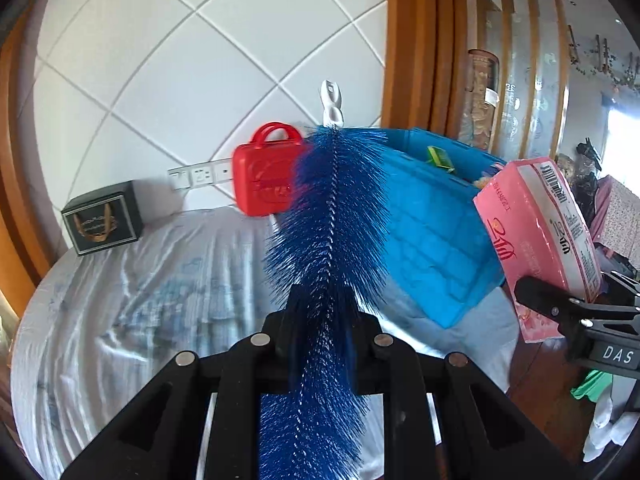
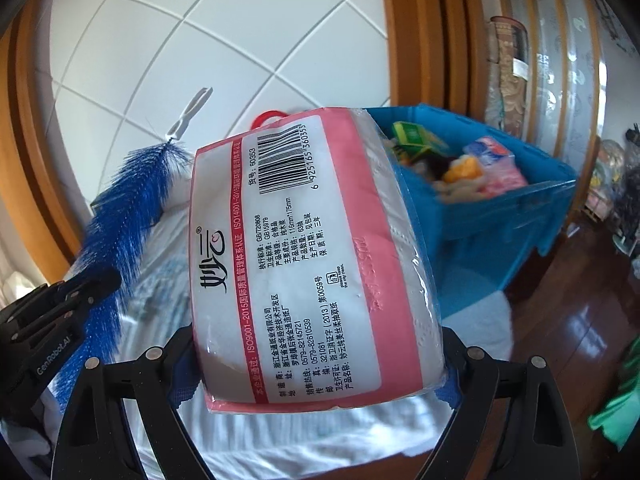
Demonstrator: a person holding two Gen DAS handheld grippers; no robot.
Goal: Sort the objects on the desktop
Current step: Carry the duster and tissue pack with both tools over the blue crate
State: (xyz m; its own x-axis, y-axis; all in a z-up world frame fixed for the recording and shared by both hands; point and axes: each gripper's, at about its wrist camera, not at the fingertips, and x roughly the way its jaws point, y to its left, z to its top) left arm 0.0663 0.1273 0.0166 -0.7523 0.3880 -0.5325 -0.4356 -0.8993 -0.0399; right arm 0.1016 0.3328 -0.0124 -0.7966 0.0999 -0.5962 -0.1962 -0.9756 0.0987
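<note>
My left gripper (image 1: 326, 312) is shut on a blue bottle brush (image 1: 332, 216) that sticks up and forward, its white handle end (image 1: 331, 104) at the top. My right gripper (image 2: 316, 344) is shut on a pink and white tissue pack (image 2: 300, 252), its printed label facing the camera. Both are held in the air over the cloth-covered table (image 1: 140, 280). A blue bin (image 2: 500, 220) with several small items stands just behind and to the right. The left wrist view shows the tissue pack (image 1: 536, 232) at the right; the right wrist view shows the brush (image 2: 120, 208) at the left.
A red toy case (image 1: 266, 170) stands at the back of the table by the tiled wall. A black box (image 1: 102, 218) sits at the back left. Wooden door frames and a wooden floor (image 2: 560, 320) lie to the right, with clutter beyond.
</note>
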